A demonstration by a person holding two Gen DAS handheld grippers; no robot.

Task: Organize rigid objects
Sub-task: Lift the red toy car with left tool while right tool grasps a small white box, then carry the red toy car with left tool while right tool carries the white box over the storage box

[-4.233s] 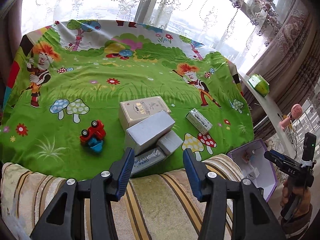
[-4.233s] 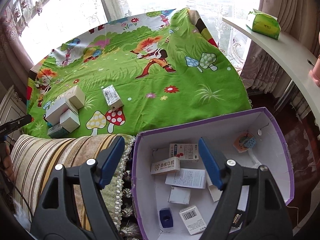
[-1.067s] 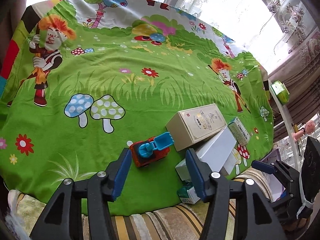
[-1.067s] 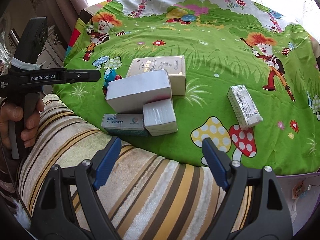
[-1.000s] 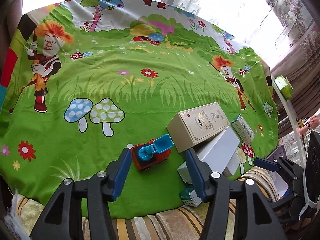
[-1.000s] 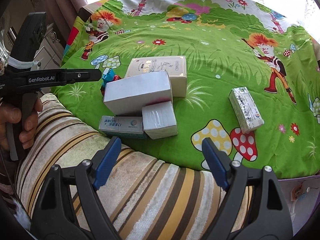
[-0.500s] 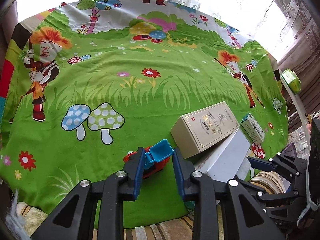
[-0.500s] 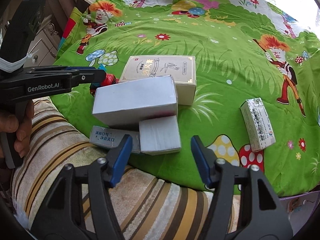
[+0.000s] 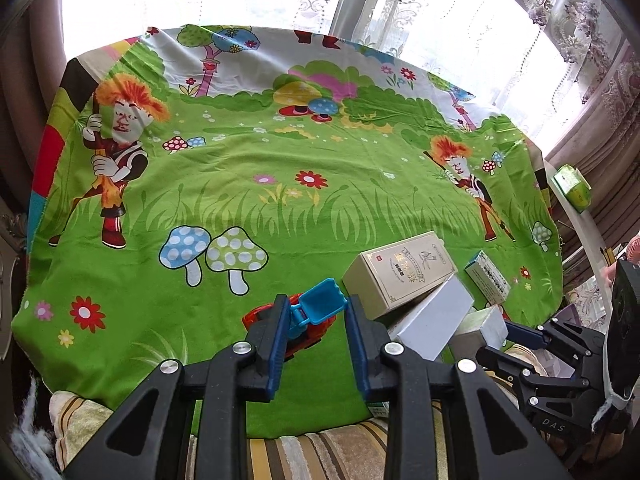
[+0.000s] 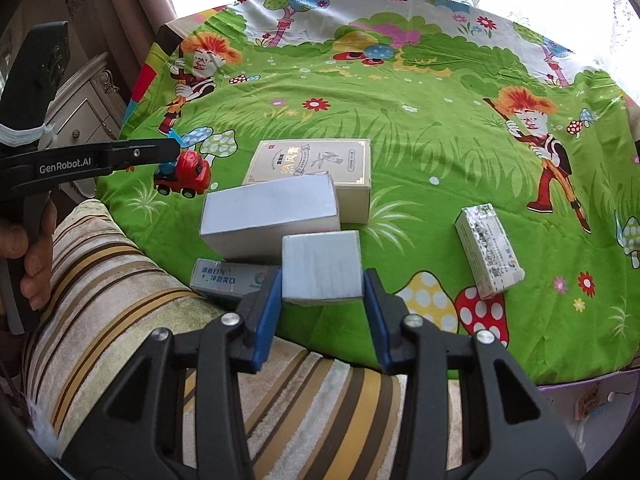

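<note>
Toy truck (image 9: 298, 322) on the green cloth (image 9: 280, 200), pinched between the left gripper (image 9: 316, 334) fingers, blue bucket poking up past the tips. Small white box (image 10: 322, 266) at the cloth's near edge, clamped squarely across its width by the right gripper (image 10: 324, 314); fingers narrow on both. Larger boxes (image 10: 272, 216) touching just behind; purple bin off to the right, barely in view.

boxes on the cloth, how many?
5: cream box rearmost, large white box against it, small white box in right gripper, blue-print box nearest, striped box apart, right.
</note>
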